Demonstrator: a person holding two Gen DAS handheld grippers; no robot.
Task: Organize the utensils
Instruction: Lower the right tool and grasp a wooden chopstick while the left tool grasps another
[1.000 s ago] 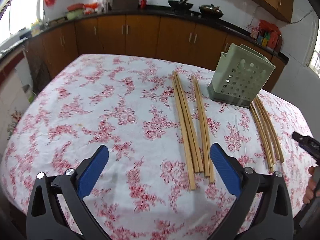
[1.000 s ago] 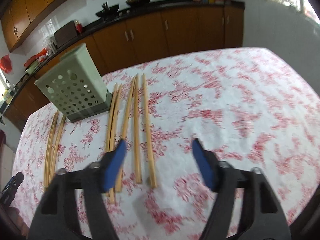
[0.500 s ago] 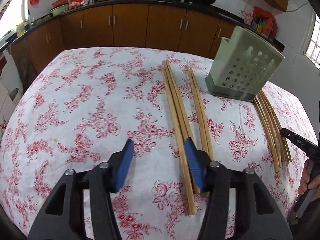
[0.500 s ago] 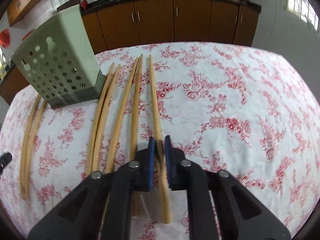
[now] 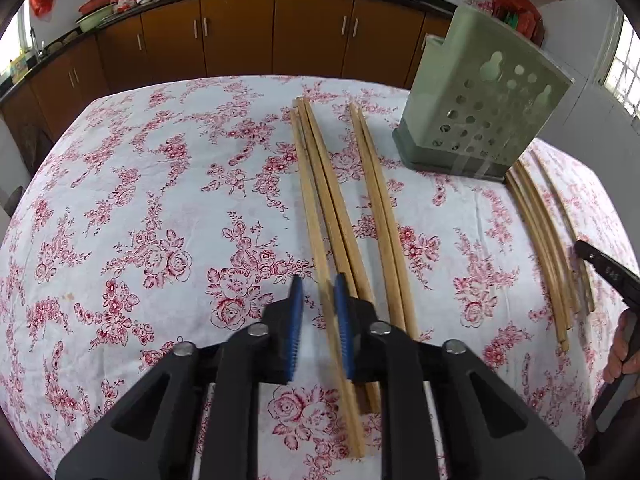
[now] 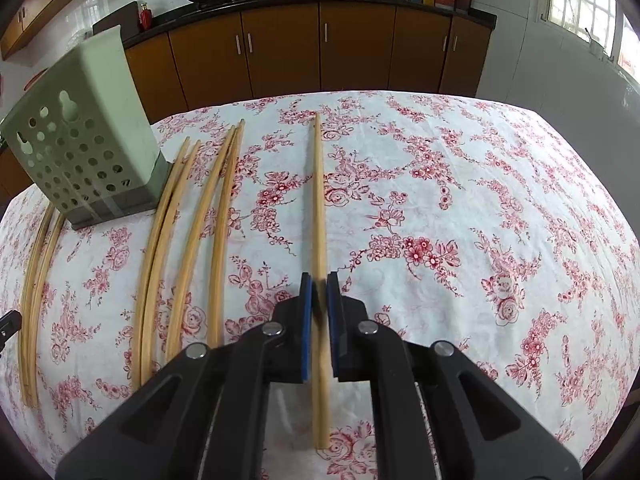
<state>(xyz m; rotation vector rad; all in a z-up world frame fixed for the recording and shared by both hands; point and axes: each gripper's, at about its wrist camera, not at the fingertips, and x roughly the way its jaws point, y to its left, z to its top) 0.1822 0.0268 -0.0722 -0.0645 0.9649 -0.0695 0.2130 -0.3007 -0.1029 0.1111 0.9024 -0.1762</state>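
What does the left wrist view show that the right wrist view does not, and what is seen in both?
Only the left wrist view: the left gripper up close, whose jaws have just been closing, with the outermost chopstick of a group of three between them, and a hand at the right edge.
Only the right wrist view: the right gripper shut on a single chopstick, and a window.
Both: the green perforated utensil holder, the floral tablecloth and the brown cabinets.
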